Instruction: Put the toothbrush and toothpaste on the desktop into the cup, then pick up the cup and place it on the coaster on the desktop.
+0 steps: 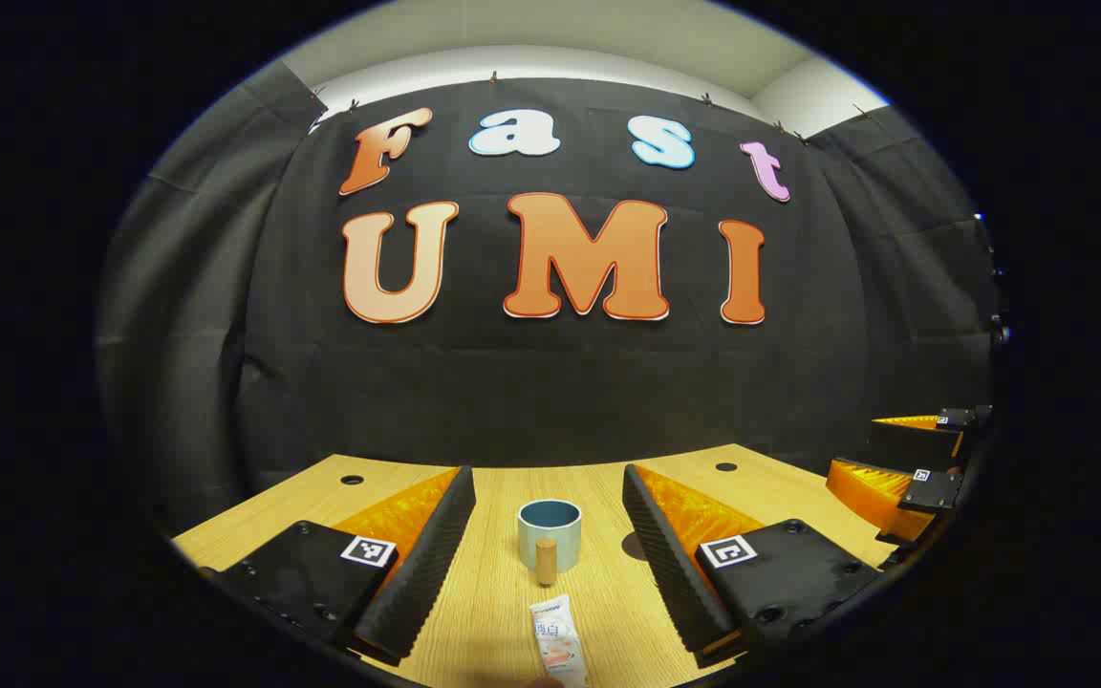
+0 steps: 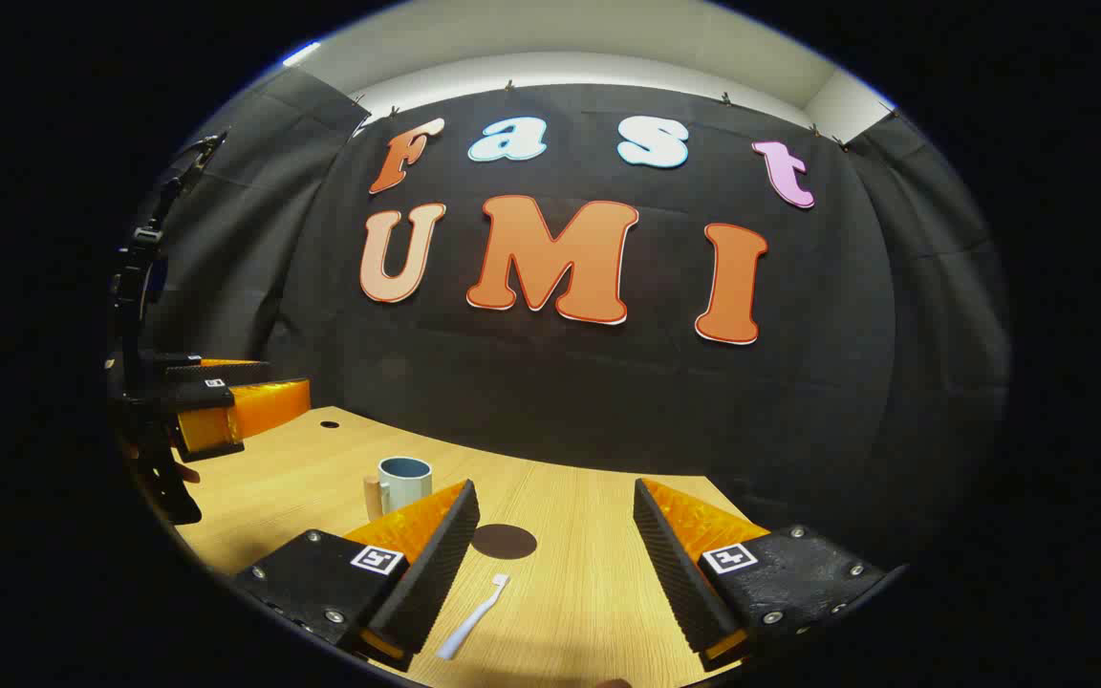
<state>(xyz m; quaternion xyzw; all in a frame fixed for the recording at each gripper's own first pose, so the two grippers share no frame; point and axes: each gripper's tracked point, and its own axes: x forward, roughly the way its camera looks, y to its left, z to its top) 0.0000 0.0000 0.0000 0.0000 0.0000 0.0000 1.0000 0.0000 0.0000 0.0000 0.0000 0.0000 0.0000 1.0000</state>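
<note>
Nothing is picked up yet; the left gripper (image 1: 548, 530) hangs wide over the toothpaste (image 1: 558, 642), near the cup (image 1: 549, 533); the right gripper (image 2: 555, 535), also wide, frames the toothbrush (image 2: 473, 618) and coaster (image 2: 503, 541); next, probably, a descent and a squeeze.

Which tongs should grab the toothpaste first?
Left. The toothpaste lies on the desktop directly between the open left tongs, with the cup just beyond. The right tongs frame the toothbrush instead.
</note>
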